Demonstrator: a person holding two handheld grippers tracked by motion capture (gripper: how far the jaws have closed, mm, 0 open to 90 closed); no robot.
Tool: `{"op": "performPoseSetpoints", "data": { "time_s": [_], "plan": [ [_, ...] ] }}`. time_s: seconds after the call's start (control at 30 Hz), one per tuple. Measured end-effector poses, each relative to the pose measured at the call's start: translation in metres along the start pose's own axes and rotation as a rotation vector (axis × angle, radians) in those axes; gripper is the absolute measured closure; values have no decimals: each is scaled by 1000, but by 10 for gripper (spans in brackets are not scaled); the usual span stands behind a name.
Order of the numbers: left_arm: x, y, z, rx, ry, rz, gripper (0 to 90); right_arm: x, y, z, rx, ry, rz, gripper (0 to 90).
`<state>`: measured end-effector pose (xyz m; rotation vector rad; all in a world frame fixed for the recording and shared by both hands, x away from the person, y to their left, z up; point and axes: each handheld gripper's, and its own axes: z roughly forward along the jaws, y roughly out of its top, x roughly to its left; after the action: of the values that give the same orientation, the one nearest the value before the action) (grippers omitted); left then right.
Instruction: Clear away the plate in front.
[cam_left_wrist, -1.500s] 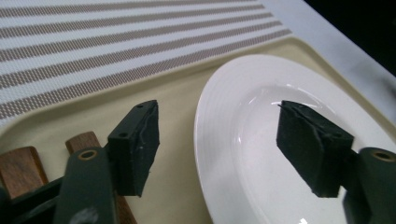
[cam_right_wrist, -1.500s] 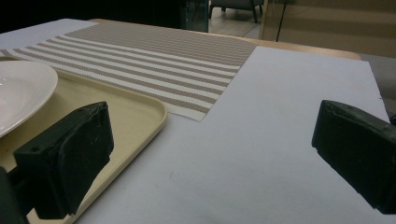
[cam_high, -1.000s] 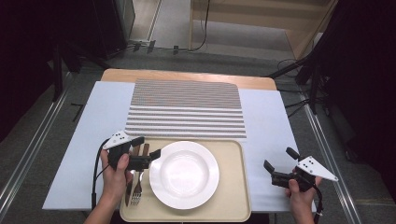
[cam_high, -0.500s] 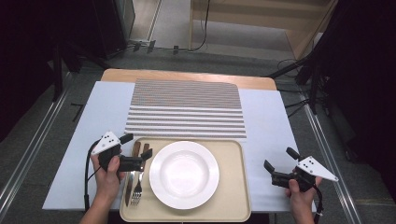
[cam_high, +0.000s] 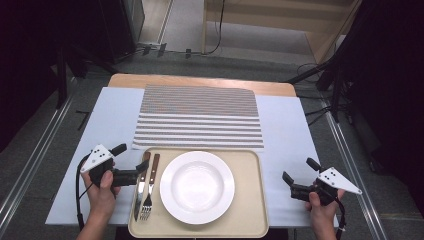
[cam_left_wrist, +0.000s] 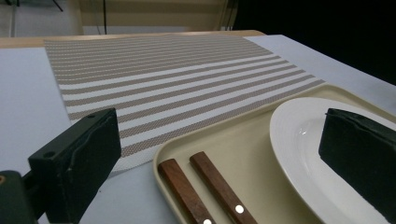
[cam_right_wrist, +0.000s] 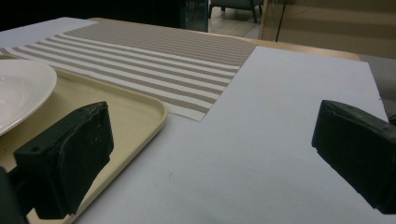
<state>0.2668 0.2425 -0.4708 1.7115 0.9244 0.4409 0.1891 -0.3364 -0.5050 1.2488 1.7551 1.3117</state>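
Observation:
A cream tray lies at the table's near edge with a white plate in its middle. A knife and a fork with wooden handles lie along its left side. My left gripper is just left of the tray, beside the handles. Its jaws have just been opening and stand wide with nothing gripped. In the left gripper view the two handles lie on the tray beyond the jaws, and the plate is behind the right jaw. My right gripper rests open on the white cover right of the tray, empty.
A striped placemat lies beyond the tray on the white table cover. The wooden table edge shows at the back. The tray's corner and the plate's rim sit left of the right gripper.
The left hand has drawn its gripper leftward off the cutlery handles to the tray's left edge, with the jaws a little wider. The right hand has stayed put.

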Motion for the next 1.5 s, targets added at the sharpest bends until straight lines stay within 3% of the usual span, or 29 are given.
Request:
{"op": "performPoseSetpoints", "data": {
  "time_s": [0.47, 0.8, 1.13, 1.5],
  "plan": [
    [18, -9, -27, -30, 54, 12, 0, 1, 0, 0, 5, -1, 4, 0],
    [31, -18, -39, -21, 97, 1, 0, 1, 0, 1, 6, -3, 1, 0],
    [37, -23, -51, -34, 95, 20, 0, 2, 0, 1, 4, -4, -2, 0],
    [46, -30, -63, -36, 122, -2, 0, 1, 0, 0, 4, -9, 1, 0]
  ]
}}
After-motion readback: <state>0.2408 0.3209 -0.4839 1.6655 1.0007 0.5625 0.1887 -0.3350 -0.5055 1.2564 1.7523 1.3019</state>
